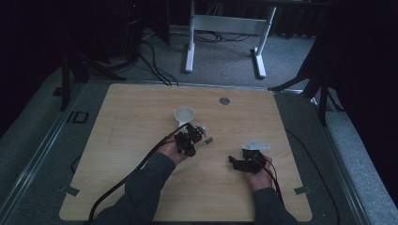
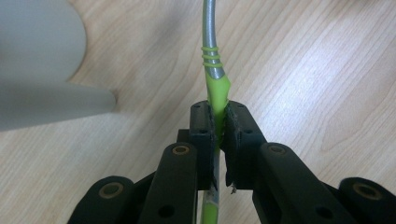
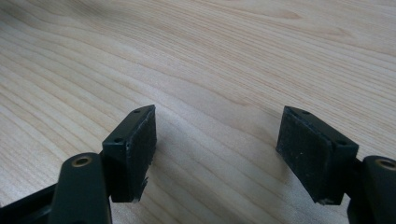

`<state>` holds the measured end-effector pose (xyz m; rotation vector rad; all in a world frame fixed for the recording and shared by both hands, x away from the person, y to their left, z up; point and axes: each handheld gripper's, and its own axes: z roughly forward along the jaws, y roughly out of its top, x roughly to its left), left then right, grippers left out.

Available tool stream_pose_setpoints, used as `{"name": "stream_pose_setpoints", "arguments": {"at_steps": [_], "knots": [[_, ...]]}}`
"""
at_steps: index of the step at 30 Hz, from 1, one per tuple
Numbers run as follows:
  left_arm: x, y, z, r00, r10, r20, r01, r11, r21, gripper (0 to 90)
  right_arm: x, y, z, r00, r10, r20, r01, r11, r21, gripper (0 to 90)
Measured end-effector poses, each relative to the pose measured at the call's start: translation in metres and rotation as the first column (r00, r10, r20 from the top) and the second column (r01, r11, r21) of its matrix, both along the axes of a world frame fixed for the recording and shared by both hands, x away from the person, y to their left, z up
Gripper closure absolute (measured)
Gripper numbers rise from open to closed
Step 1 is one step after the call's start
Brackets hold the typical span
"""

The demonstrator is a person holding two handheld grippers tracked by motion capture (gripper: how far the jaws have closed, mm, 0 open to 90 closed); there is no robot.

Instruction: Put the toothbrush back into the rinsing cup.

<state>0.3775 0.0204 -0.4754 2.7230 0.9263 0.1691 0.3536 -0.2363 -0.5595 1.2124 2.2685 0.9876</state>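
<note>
While its green handle (image 2: 218,95) sits pinched between the closed jaws of the left gripper (image 2: 219,133), the utensil's metal shaft (image 2: 208,32) runs straight on ahead, lifted over the wooden table (image 1: 141,187). The white cup (image 1: 184,115) stands just beyond and to the left of that gripper, nearer it than the right gripper (image 3: 217,154), whose jaws gape wide and hold nothing. The high view gives cup and grippers together; the left gripper view gives the grip itself.

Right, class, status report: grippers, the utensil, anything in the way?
Left gripper shut on green utensil handle. Right gripper open, empty. White cup close beside.
</note>
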Motion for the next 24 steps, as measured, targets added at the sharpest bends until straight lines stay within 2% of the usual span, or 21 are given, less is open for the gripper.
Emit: {"name": "stream_pose_setpoints", "arguments": {"at_steps": [5,18,24], "knots": [[-0.001,0.001,0.004,0.9996,-0.002,0.027,0.003,0.9997,-0.026,83.2,0.0,0.0,0.0,1.0,-0.001,0.0,0.001,1.0,0.001,27.9],[-0.002,0.007,0.011,0.9986,-0.008,0.051,0.012,0.9968,-0.078,83.2,0.0,0.0,0.0,1.0,-0.001,-0.001,0.001,1.0,0.001,27.9],[-0.003,0.009,0.015,0.9969,-0.009,0.079,0.017,0.9941,-0.107,83.1,0.0,0.0,0.0,1.0,-0.001,0.0,0.001,1.0,0.001,27.9]]}}
